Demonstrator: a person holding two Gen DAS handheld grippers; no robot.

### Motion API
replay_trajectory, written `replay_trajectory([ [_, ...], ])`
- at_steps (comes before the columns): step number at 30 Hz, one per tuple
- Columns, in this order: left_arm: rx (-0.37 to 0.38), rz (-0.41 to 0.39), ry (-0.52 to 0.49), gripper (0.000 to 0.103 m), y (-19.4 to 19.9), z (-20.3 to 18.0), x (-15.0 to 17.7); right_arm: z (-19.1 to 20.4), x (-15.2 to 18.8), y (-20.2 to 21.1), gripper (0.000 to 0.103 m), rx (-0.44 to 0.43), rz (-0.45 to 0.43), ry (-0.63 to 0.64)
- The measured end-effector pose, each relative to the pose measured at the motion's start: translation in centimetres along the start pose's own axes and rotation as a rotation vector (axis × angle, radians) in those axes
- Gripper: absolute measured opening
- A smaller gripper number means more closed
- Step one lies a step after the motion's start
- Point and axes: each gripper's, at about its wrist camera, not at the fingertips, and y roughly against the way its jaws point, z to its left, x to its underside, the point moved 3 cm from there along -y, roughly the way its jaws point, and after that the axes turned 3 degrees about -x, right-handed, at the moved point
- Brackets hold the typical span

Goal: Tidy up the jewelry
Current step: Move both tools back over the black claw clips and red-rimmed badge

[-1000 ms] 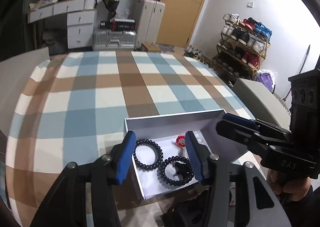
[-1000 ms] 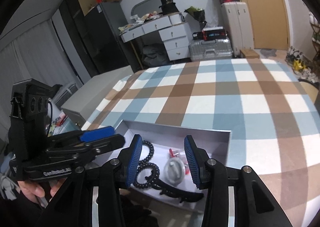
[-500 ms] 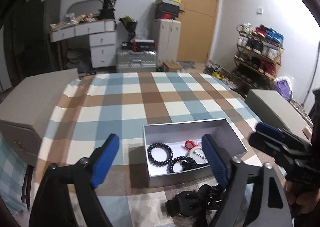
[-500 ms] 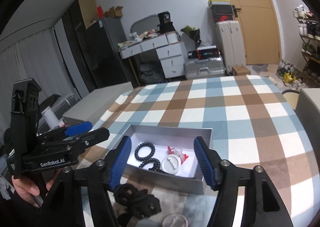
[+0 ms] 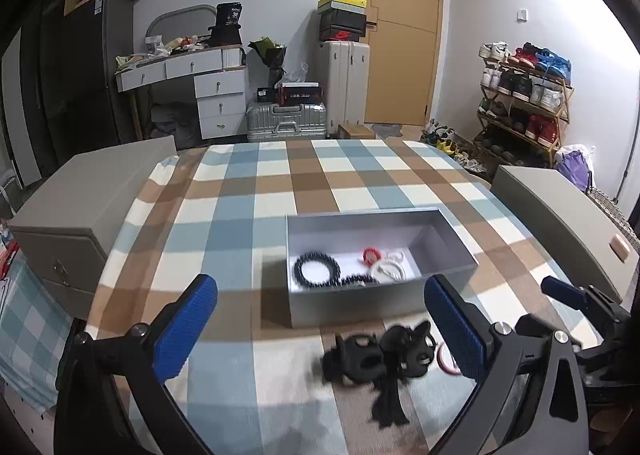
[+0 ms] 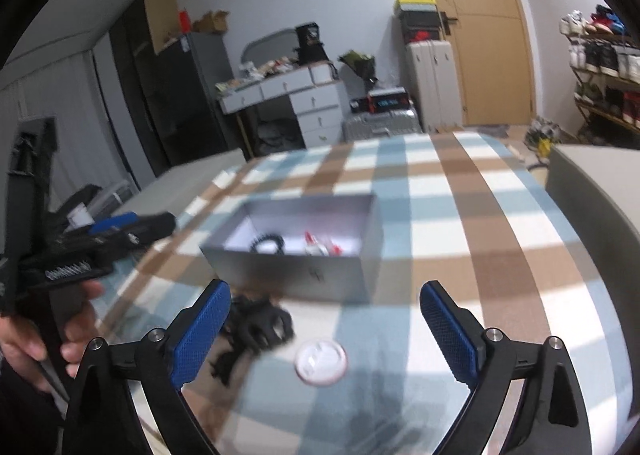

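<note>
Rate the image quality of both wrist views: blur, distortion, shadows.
Left wrist view: mostly sharp, but the black hair clips in the foreground smear; fisheye bends the table edges; the grey box casts a soft shadow leftward. Right wrist view: motion-blurred throughout, box contents and the round badge indistinct.

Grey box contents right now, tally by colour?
Black: 2, a bead bracelet and a second bead loop, partly hidden
Red: 1 small piece
White: 2, a round disc and a small white piece, unclear
Total: 5
</note>
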Motion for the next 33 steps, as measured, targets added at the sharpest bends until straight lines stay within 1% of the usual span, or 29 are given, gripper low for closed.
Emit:
replay_trajectory([
  [4, 0.0, 0.025, 0.014, 0.101, 0.0, 0.1, 1.6, 0.3, 2.1, -0.8, 0.096, 0.026, 0.057, 0.053],
  [8, 0.008, 0.056, 0.045, 0.101, 0.0, 0.2, 3.1, 0.3, 3.8, -2.1, 0.095, 0.018, 0.107, 0.053],
  [12, 0.032, 0.075, 0.059, 0.101, 0.1, 0.8, 4.2, 0.7, 4.4, -3.3, 0.095, 0.042, 0.132, 0.102],
  [15, 0.063, 0.088, 0.099, 0.101, 0.1, 1.8, 4.8, 0.9, 4.4, -4.3, 0.094, 0.059, 0.162, 0.101],
  [16, 0.06, 0.093, 0.102, 0.101, 0.0, 2.1, 5.0, 0.9, 4.5, -4.6, 0.089, 0.056, 0.174, 0.099],
  [17, 0.051, 0.097, 0.101, 0.101, 0.0, 2.2, 5.1, 0.9, 4.5, -4.9, 0.082, 0.053, 0.196, 0.099],
  [19, 0.036, 0.103, 0.094, 0.101, 0.0, 2.4, 5.3, 1.3, 4.7, -5.2, 0.078, 0.082, 0.216, 0.134],
  [23, 0.007, 0.115, 0.073, 0.101, -0.1, 2.4, 5.8, 1.9, 4.9, -5.6, 0.077, 0.135, 0.242, 0.19],
  [27, 0.001, 0.117, 0.045, 0.101, 0.0, 2.4, 6.1, 2.2, 4.6, -5.8, 0.069, 0.132, 0.253, 0.189],
  [29, 0.007, 0.117, 0.03, 0.101, 0.1, 2.3, 6.3, 2.7, 4.4, -6.1, 0.057, 0.123, 0.254, 0.201],
  [30, 0.01, 0.118, 0.023, 0.101, 0.2, 2.2, 6.4, 3.0, 4.4, -6.2, 0.053, 0.113, 0.254, 0.215],
  [31, 0.016, 0.118, 0.015, 0.101, 0.3, 2.1, 6.5, 3.2, 4.3, -6.4, 0.046, 0.108, 0.253, 0.227],
  [32, 0.023, 0.12, 0.009, 0.101, 0.2, 2.0, 6.5, 3.4, 4.3, -6.4, 0.041, 0.099, 0.252, 0.239],
  [33, 0.027, 0.123, -0.002, 0.101, 0.3, 1.8, 6.6, 3.6, 4.4, -6.4, 0.041, 0.106, 0.247, 0.252],
])
